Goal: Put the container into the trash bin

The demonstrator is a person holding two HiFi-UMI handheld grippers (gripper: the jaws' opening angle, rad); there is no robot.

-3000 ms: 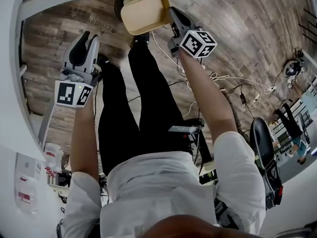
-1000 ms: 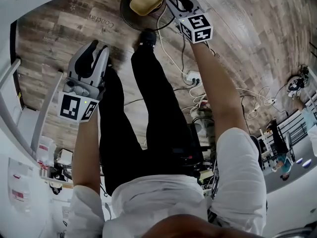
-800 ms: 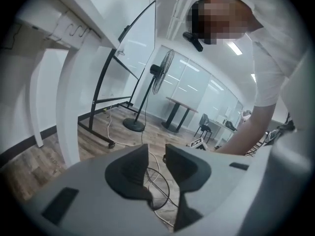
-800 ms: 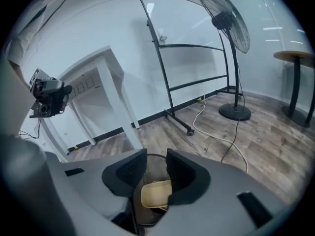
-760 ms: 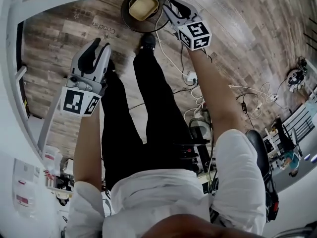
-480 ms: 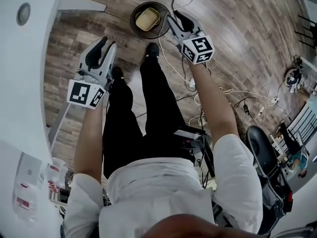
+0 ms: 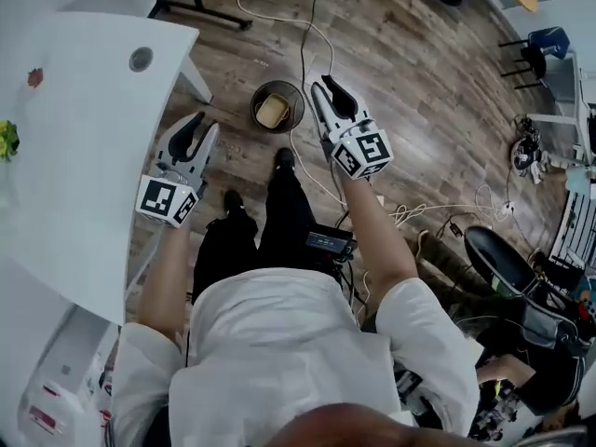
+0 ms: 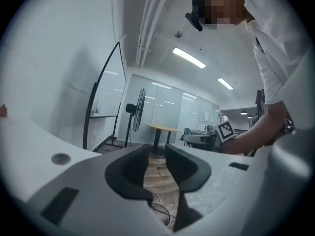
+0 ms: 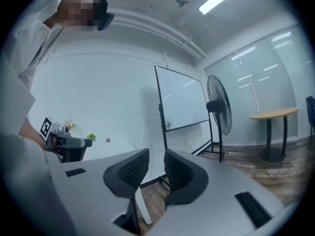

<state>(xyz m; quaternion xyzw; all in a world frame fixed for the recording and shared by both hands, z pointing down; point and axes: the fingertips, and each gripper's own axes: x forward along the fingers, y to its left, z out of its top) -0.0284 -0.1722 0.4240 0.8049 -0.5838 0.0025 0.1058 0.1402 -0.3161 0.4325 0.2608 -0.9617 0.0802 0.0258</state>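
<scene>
The tan container (image 7: 272, 111) lies inside the round trash bin (image 7: 257, 122) on the floor, so the job looks done. The left tool (image 7: 194, 124) stands slightly apart and empty; the right tool (image 7: 326, 89) is closing on nothing. Main risk: a foot snagging the cable (image 7: 302, 59) beside the bin and tipping it

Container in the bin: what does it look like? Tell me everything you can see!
The container is a small pale yellow tub that looks like plastic. It is roughly rectangular with rounded corners. It seems to lie open side up, with a raised rim around a flatter middle, and it looks empty, though it is too small to be sure. It sits inside the round dark bin, which stands on the wooden floor. Only the bin seems to touch it.
</scene>
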